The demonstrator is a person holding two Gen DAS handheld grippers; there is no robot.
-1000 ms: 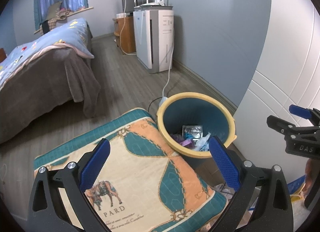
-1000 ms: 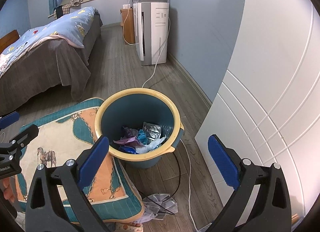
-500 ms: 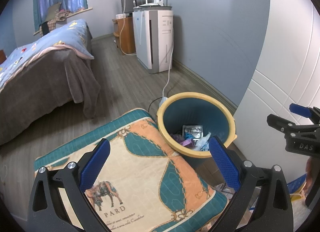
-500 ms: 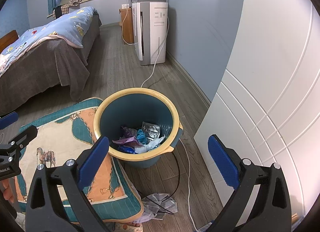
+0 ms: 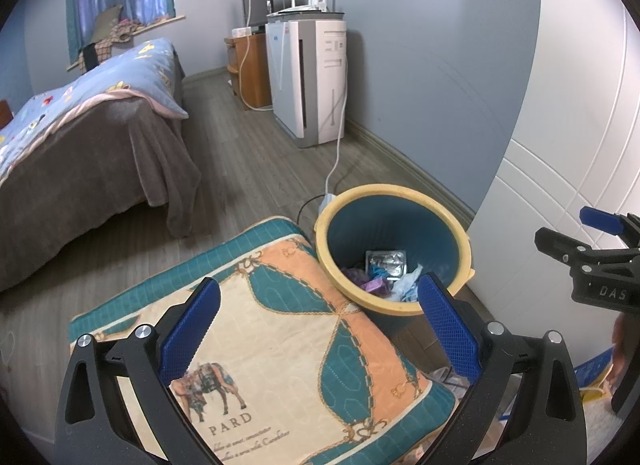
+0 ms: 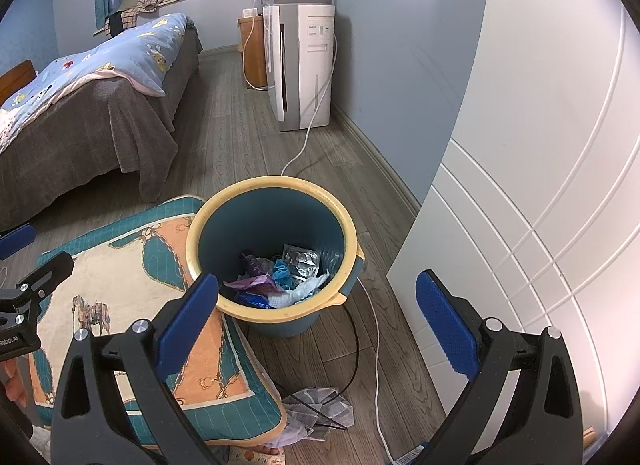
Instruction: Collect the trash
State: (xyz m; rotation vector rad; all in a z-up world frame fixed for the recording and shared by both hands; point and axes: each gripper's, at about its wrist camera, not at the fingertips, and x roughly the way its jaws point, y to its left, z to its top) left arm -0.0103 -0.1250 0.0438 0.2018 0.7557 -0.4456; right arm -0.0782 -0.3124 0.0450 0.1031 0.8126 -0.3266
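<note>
A teal bin with a yellow rim [image 6: 352, 225] stands on the wood floor and holds crumpled wrappers, tissue and a silver blister pack [image 6: 301, 261]. It also shows in the left wrist view [image 5: 460, 233]. My right gripper [image 6: 316, 319] is open and empty, above and in front of the bin. My left gripper [image 5: 318, 323] is open and empty, over a patterned cushion [image 5: 280, 345] left of the bin. A crumpled grey wrapper [image 6: 320, 411] lies on the floor in front of the bin.
A bed [image 6: 92, 105] with a blue quilt is at the left. A white air purifier [image 6: 300, 65] stands by the blue wall, its white cable [image 6: 372, 345] and a black cable run past the bin. A white wardrobe door [image 6: 520, 225] is at the right.
Both views have shifted only slightly. The right gripper has come a little closer over the bin. Both grippers stay open.
</note>
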